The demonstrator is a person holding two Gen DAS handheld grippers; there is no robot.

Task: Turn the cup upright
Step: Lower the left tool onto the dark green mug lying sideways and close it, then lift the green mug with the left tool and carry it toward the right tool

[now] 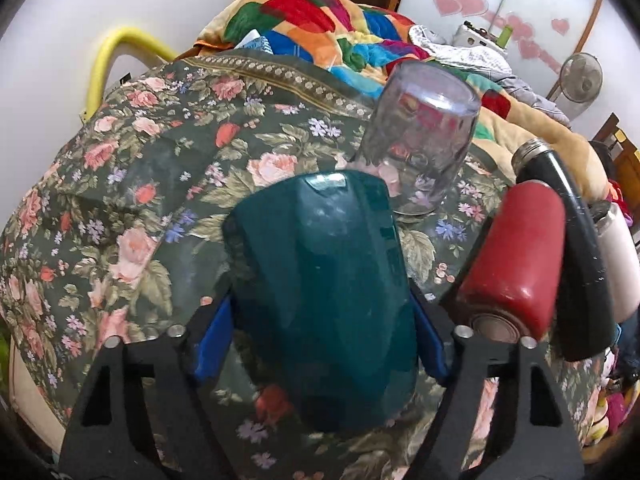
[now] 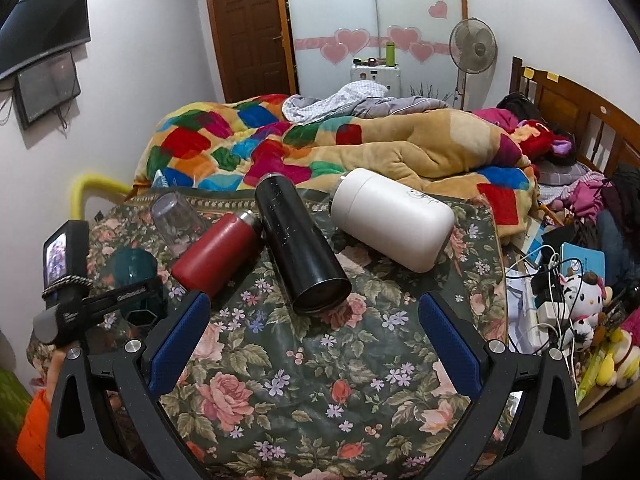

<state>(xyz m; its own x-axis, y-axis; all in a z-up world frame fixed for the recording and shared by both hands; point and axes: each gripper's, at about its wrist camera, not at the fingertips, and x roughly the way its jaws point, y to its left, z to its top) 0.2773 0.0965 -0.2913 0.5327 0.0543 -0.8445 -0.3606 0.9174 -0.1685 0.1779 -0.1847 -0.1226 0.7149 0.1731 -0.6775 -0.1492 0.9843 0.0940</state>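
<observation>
A dark teal translucent cup (image 1: 320, 280) stands upside down on the floral cloth, between the blue pads of my left gripper (image 1: 320, 344), which is shut on it. It also shows in the right wrist view (image 2: 134, 266), partly hidden behind the left gripper (image 2: 132, 300). A clear glass cup (image 1: 420, 136) stands upside down just beyond it, also seen in the right wrist view (image 2: 176, 216). My right gripper (image 2: 316, 336) is open and empty above the cloth, short of the black bottle (image 2: 300, 244).
A red bottle (image 2: 216, 252), the black bottle and a white flask (image 2: 392, 220) lie on their sides on the floral cloth (image 2: 300, 380). The red bottle (image 1: 516, 264) lies close to the right of my left gripper. A colourful blanket (image 2: 320, 144) lies behind; clutter and cables (image 2: 560, 280) lie at the right.
</observation>
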